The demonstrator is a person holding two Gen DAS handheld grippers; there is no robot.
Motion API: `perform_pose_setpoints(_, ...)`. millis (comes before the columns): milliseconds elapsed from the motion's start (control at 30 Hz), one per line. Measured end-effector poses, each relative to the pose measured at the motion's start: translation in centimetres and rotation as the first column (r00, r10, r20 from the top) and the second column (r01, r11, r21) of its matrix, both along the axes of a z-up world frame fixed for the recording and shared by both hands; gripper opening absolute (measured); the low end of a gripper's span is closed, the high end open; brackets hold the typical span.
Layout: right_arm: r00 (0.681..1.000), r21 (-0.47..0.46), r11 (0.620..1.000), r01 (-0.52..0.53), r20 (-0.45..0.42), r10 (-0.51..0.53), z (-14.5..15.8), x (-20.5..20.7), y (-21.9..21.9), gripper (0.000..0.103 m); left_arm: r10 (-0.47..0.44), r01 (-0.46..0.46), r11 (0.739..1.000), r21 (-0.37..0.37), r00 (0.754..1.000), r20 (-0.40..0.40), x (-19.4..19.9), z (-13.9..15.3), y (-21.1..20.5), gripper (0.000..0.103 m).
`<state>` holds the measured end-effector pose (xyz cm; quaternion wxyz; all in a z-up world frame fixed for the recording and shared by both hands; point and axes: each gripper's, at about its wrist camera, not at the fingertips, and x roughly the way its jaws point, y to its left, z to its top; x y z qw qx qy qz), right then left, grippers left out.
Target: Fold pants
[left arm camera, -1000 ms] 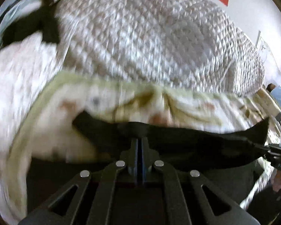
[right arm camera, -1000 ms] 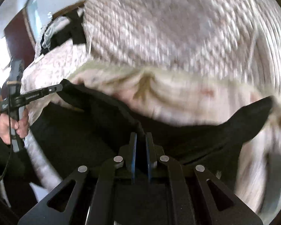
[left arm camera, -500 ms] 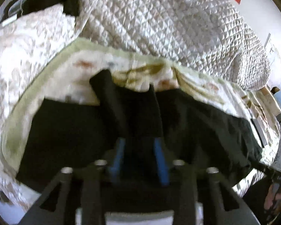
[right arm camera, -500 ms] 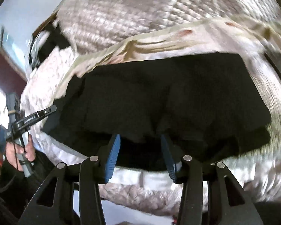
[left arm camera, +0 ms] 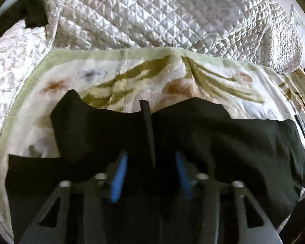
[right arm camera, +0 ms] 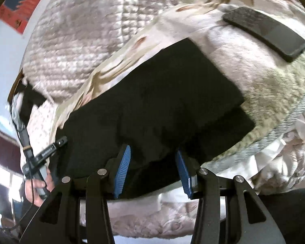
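Black pants (left arm camera: pixel 203 142) lie spread on a floral blanket (left arm camera: pixel 132 77); in the right wrist view the pants (right arm camera: pixel 162 101) show one layer doubled over another. My left gripper (left arm camera: pixel 150 158) hovers just above them. Its blue pads (left arm camera: pixel 120 174) stand apart and its jaws are closing, touching no cloth. A narrow black strip (left arm camera: pixel 147 122) of the pants runs up between them. My right gripper (right arm camera: pixel 152 151) is open at the pants' near edge, with cloth between the pads but not pinched. At the left of that view a hand holds the left gripper (right arm camera: pixel 62 141).
A quilted white cover (left arm camera: pixel 162 14) lies bunched behind the blanket. A dark phone (right arm camera: pixel 264 32) rests on the blanket right of the pants. A black garment (left arm camera: pixel 32 14) lies at the far left. The bed's edge (right arm camera: pixel 152 209) is just below my right gripper.
A second ago both grippers were shut on the raised pants edge. Both have since opened and let go, and the pants now lie on the blanket. The right view has rolled.
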<state>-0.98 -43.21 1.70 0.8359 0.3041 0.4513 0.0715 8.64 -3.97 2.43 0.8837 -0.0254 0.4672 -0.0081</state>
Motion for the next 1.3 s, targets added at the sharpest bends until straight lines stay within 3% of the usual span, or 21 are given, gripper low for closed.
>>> perform_pose_setpoints(67,0.999,0.008,0.999,0.041,0.016,-0.042,0.2,0.0,-0.7,0.046,0.007,-0.007,1.0,0.009,1.0,-0.004,0.4,-0.5,0.0,0.009)
perform_pose_setpoints(100,0.998,0.013,0.998,0.054,0.021,-0.054,0.2,0.1,-0.9,0.046,0.012,-0.012,1.0,0.005,1.0,0.004,0.3,-0.5,0.2,0.006)
perform_pose_setpoints(267,0.992,0.035,0.992,0.124,0.019,-0.124,0.5,-0.4,-1.8,0.046,0.115,-0.11,0.992,-0.063,0.989,0.093,-2.6,1.5,3.0,0.005)
perform_pose_setpoints(433,0.99,-0.002,0.99,0.139,0.031,-0.139,1.2,-1.6,-2.1,0.046,0.307,-0.277,0.948,-0.158,0.927,0.216,-9.4,4.2,8.3,0.004)
perform_pose_setpoints(533,0.989,-0.006,0.989,0.147,0.024,-0.147,1.1,-1.7,-2.3,0.046,0.414,-0.372,0.905,-0.209,0.883,0.221,-13.3,4.0,10.8,0.004)
perform_pose_setpoints(633,0.99,-0.014,0.99,0.143,0.019,-0.142,0.9,-1.3,-2.3,0.046,0.464,-0.41,0.874,-0.259,0.863,0.198,-15.6,3.1,12.3,0.005)
perform_pose_setpoints(867,0.986,0.008,0.986,0.169,0.008,-0.169,0.5,-0.8,-2.6,0.046,0.506,-0.45,0.825,-0.341,0.858,0.092,-15.4,0.2,13.6,0.006)
perform_pose_setpoints(1000,0.983,0.006,0.983,0.182,0.018,-0.182,0.5,-0.9,-2.4,0.046,0.523,-0.471,0.795,-0.383,0.852,0.038,-15.3,-1.0,14.2,0.015)
perform_pose_setpoints(1233,0.977,-0.002,0.978,0.211,0.038,-0.21,0.3,0.1,-2.7,0.044,0.51,-0.459,0.811,-0.363,0.858,0.053,-13.5,-0.9,14.1,0.015)
perform_pose_setpoints(1300,0.975,-0.017,0.975,0.222,0.024,-0.221,0.0,0.3,-2.9,0.029,0.505,-0.459,0.82,-0.343,0.861,0.055,-13.1,-0.9,13.9,0.014)
